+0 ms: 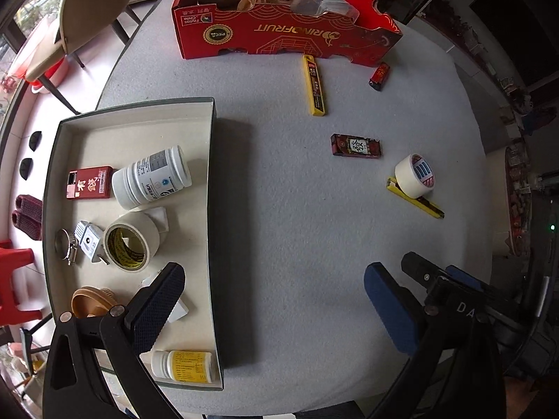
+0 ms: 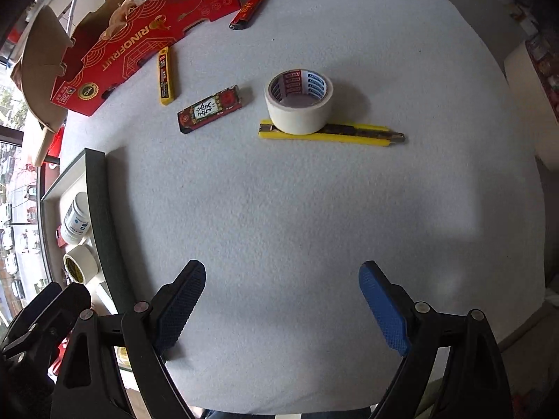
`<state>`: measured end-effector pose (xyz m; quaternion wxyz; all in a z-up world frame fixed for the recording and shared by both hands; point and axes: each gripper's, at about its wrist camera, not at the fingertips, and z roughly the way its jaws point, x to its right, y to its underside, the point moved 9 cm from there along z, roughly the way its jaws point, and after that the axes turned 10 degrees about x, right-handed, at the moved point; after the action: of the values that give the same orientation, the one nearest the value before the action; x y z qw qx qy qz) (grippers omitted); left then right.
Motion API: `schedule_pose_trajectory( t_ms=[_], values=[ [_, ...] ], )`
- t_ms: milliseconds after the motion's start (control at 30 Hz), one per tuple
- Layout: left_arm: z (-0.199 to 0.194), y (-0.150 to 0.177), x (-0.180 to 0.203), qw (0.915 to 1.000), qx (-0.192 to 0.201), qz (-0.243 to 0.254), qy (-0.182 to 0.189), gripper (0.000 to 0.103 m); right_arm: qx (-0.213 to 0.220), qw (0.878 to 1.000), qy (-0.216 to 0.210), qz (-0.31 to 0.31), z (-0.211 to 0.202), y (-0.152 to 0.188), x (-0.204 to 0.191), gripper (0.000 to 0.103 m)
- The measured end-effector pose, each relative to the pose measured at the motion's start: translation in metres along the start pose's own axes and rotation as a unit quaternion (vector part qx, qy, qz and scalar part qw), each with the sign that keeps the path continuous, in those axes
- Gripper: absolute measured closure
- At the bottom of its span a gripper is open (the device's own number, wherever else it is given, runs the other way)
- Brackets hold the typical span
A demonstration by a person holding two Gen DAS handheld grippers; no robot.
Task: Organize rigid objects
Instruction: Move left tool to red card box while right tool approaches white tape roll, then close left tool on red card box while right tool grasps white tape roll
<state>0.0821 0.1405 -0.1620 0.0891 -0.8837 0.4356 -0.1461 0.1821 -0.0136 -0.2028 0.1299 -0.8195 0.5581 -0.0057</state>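
Claws spread and empty above the desk (image 2: 279,209).
Right claw (image 2: 283,300) and left claw (image 1: 272,300) both gape; tape roll (image 2: 298,104), upper centre, sits on a yellow cutter (image 2: 349,132): light, stiff, best gripped across its outer wall.

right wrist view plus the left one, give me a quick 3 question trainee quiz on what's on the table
1. True or false: the tape roll on the table rests partly on a yellow utility knife.
2. Which lies inside the grey tray? A) the red lighter B) the white bottle C) the dark red mahjong-print box
3. Fill in: the right tool has its jaws ____, with nothing between them.

Key: 1 true; 2 B; 3 open
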Motion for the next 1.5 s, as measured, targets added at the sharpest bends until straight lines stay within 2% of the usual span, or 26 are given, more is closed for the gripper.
schedule_pose_trajectory(
  t_ms=[233, 467, 500, 567, 633, 700, 867, 1000, 1067, 1233, 1333, 1400, 1500],
  values=[
    [0.040, -0.034, 0.025, 0.9993, 0.002, -0.014, -0.035, 0.000, 0.027, 0.999, -0.003, -0.036, 0.021, -0.061, 0.004, 0.013],
    [0.064, -0.052, 0.030, 0.9985, 0.004, -0.020, -0.050, 0.000, 0.004, 0.997, -0.039, -0.066, 0.061, -0.080, -0.010, 0.013],
    [0.067, -0.053, 0.031, 0.9983, 0.006, -0.019, -0.054, 0.000, 0.000, 0.997, -0.041, -0.067, 0.065, -0.080, -0.009, 0.016],
    [0.076, -0.055, 0.035, 0.9985, 0.004, -0.018, -0.052, 0.000, -0.019, 0.996, -0.052, -0.069, 0.073, -0.079, -0.008, 0.031],
    [0.082, -0.057, 0.040, 0.9985, 0.002, -0.016, -0.052, 0.000, -0.012, 0.995, -0.046, -0.084, 0.071, -0.081, -0.005, 0.048],
    [0.088, -0.061, 0.047, 0.9985, 0.003, -0.015, -0.053, 0.000, -0.009, 0.995, -0.045, -0.086, 0.067, -0.083, 0.005, 0.048],
    [0.112, -0.072, 0.072, 0.9983, 0.002, -0.002, -0.058, 0.000, 0.002, 0.997, -0.053, -0.048, 0.047, -0.083, 0.045, 0.048],
    [0.138, -0.078, 0.085, 0.9969, -0.006, 0.014, -0.077, 0.000, 0.003, 0.998, -0.058, -0.032, 0.033, -0.078, 0.068, 0.048],
    [0.146, -0.079, 0.087, 0.9958, -0.011, 0.020, -0.089, 0.000, 0.003, 0.998, -0.062, -0.023, 0.028, -0.075, 0.075, 0.048],
    [0.149, -0.081, 0.087, 0.9959, -0.009, 0.016, -0.088, 0.000, 0.003, 0.997, -0.073, -0.008, 0.021, -0.073, 0.079, 0.048],
    [0.150, -0.078, 0.090, 0.9952, -0.039, 0.023, -0.087, 0.000, 0.006, 0.997, -0.078, -0.006, 0.013, -0.071, 0.078, 0.048],
    [0.148, -0.077, 0.093, 0.9951, -0.044, 0.033, -0.083, 0.003, 0.010, 0.997, -0.080, -0.007, 0.002, -0.070, 0.076, 0.048],
    [0.138, -0.078, 0.099, 0.9955, -0.031, 0.040, -0.080, 0.030, 0.017, 0.996, -0.081, -0.009, -0.005, -0.072, 0.070, 0.048]
  ],
)
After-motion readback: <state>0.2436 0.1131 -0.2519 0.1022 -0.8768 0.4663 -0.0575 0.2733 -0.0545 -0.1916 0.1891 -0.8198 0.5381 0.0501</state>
